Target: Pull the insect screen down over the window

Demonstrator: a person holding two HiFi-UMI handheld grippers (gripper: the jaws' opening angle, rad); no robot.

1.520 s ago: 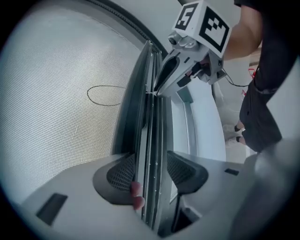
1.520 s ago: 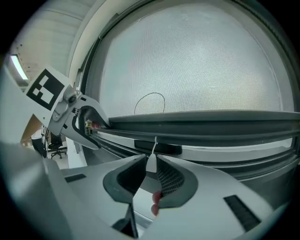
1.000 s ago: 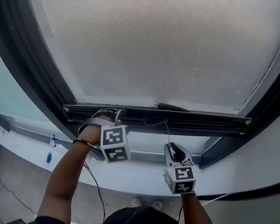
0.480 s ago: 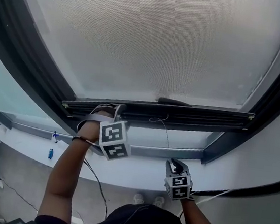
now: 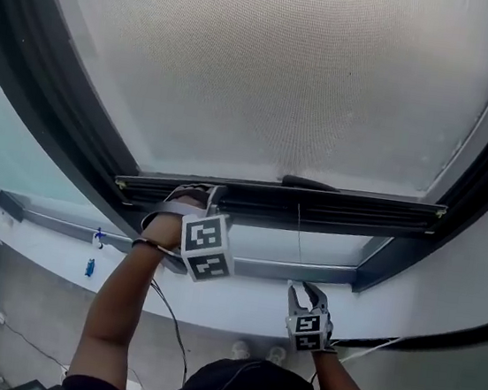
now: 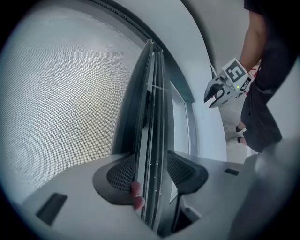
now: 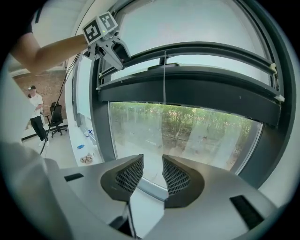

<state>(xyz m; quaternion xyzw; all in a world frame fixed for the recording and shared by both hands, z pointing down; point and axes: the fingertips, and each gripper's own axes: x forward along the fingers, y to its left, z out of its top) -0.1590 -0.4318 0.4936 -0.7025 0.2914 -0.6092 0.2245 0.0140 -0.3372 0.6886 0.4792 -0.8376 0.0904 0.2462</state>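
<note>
The insect screen of grey mesh covers most of the window, and its dark bottom bar runs across the middle. My left gripper is at the bar's left part. In the left gripper view my left gripper is shut on the bar, with a pad against each side. A thin pull cord hangs from the bar toward my right gripper, which is well below the bar. My right gripper has its jaws opening, with no cord visible between the pads. The cord shows above.
The dark window frame curves down the left and right. Below the bar are bare glass with trees outside and the pale sill. Small blue items lie on the sill at left. A person and an office chair are far off.
My right gripper has dropped lower, away from the bar and toward the person's body, and its jaws have widened. The left gripper stays clamped on the bar.
</note>
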